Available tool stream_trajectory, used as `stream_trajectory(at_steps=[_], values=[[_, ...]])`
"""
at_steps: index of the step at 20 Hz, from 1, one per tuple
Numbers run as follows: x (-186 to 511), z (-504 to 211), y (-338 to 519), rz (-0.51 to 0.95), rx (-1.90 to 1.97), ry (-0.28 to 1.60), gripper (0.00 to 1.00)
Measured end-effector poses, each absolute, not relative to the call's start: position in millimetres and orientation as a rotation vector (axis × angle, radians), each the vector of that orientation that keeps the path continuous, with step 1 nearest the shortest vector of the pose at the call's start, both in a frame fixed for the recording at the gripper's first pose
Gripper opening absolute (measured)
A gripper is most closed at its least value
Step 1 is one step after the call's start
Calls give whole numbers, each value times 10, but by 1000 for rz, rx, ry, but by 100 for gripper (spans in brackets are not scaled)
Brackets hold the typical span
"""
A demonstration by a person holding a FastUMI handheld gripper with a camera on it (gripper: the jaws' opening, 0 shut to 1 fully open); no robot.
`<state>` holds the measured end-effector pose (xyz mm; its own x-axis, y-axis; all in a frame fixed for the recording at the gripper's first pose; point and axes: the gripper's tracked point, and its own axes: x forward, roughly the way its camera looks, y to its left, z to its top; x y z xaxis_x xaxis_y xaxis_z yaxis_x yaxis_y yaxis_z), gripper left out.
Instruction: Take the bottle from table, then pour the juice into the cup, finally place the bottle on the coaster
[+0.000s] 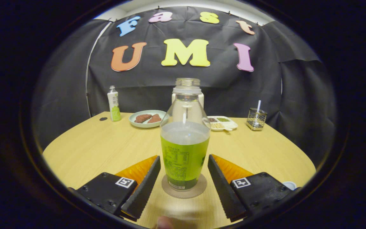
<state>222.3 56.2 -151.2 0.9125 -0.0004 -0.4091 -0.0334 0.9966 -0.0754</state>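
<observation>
Juice bottle (185, 140) stood upright on round coaster (184, 187), lower centre of frame, on wooden table (100, 149). Long axis vertical, uncapped neck pointing up; green juice about half full. Tongs (184, 178) spread wide, one finger either side of bottle, neither touching it; holding nothing. Placement looked done. Judgement for release: draw tongs straight back along own line, fingers kept apart, no sideways sweep, since tall bottle on small coaster could tip. White cup (187, 103) behind bottle, partly hidden.
</observation>
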Motion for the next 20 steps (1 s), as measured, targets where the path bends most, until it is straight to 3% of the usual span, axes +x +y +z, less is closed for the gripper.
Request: stream_trajectory(at_steps=[20], values=[[561, -348, 947, 45, -93, 160, 100]])
